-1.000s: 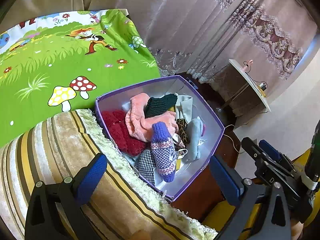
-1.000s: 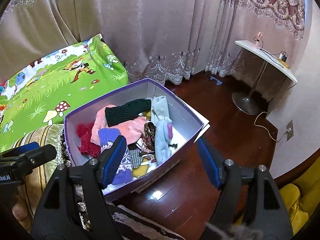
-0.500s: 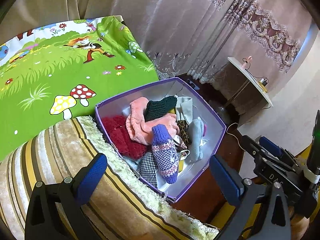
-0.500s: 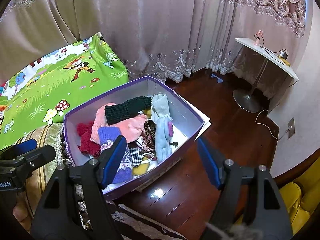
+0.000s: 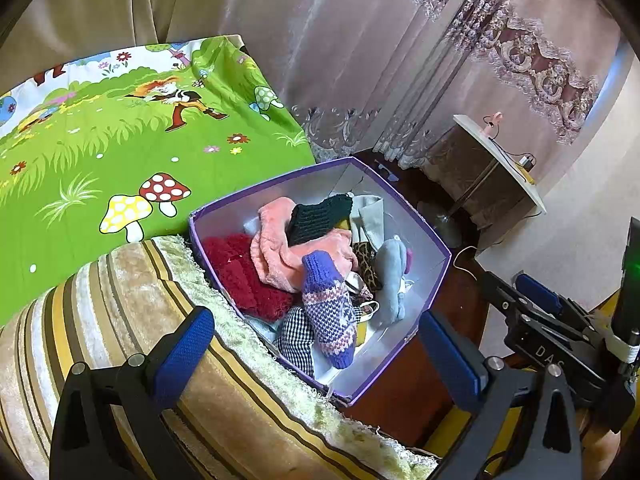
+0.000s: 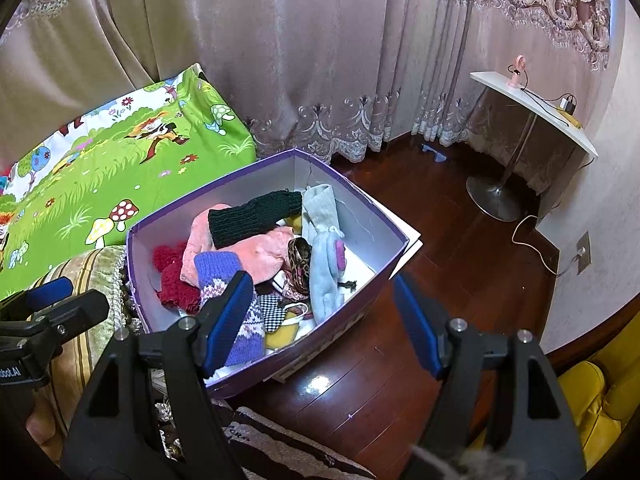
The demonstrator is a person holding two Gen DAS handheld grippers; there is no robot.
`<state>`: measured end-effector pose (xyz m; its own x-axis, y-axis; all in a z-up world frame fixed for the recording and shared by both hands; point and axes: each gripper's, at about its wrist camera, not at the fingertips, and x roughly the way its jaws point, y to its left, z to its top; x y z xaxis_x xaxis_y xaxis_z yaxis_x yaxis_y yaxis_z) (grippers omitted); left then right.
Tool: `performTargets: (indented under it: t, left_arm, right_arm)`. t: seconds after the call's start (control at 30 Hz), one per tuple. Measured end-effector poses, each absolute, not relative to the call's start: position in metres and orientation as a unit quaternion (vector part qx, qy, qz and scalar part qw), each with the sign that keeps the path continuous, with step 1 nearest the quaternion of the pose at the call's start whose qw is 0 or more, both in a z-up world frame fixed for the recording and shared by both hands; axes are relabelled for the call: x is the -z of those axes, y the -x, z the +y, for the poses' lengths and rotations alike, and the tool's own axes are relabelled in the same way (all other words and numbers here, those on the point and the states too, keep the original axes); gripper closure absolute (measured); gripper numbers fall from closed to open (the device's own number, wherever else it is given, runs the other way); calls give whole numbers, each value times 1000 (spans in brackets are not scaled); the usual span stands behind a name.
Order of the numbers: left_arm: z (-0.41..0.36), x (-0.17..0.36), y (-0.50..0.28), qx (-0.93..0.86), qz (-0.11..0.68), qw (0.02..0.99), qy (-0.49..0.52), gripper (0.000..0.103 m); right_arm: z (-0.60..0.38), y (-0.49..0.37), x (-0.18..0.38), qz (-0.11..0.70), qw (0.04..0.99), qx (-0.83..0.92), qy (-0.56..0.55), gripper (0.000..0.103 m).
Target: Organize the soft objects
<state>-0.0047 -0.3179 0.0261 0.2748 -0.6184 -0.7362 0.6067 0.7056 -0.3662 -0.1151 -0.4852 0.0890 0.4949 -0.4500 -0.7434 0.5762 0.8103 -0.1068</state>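
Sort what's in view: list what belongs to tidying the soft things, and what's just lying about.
Job: purple box, pink fleece, purple knit mitten, red knit, dark green knit, grey plush.

Lying about: side table, cartoon sheet, striped cushion.

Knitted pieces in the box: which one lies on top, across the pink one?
The dark green ribbed knit. It lies across the pink fleece piece, unlike the red knit and the purple patterned mitten beside it.
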Motion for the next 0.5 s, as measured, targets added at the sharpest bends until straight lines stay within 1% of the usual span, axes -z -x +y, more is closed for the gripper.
performTargets:
  t: [0.5]
  left_arm:
    - [-318, -26, 5, 383, 464, 799, 7, 0]
  right_arm:
    - [-485, 115, -89, 406, 861, 297, -79, 27]
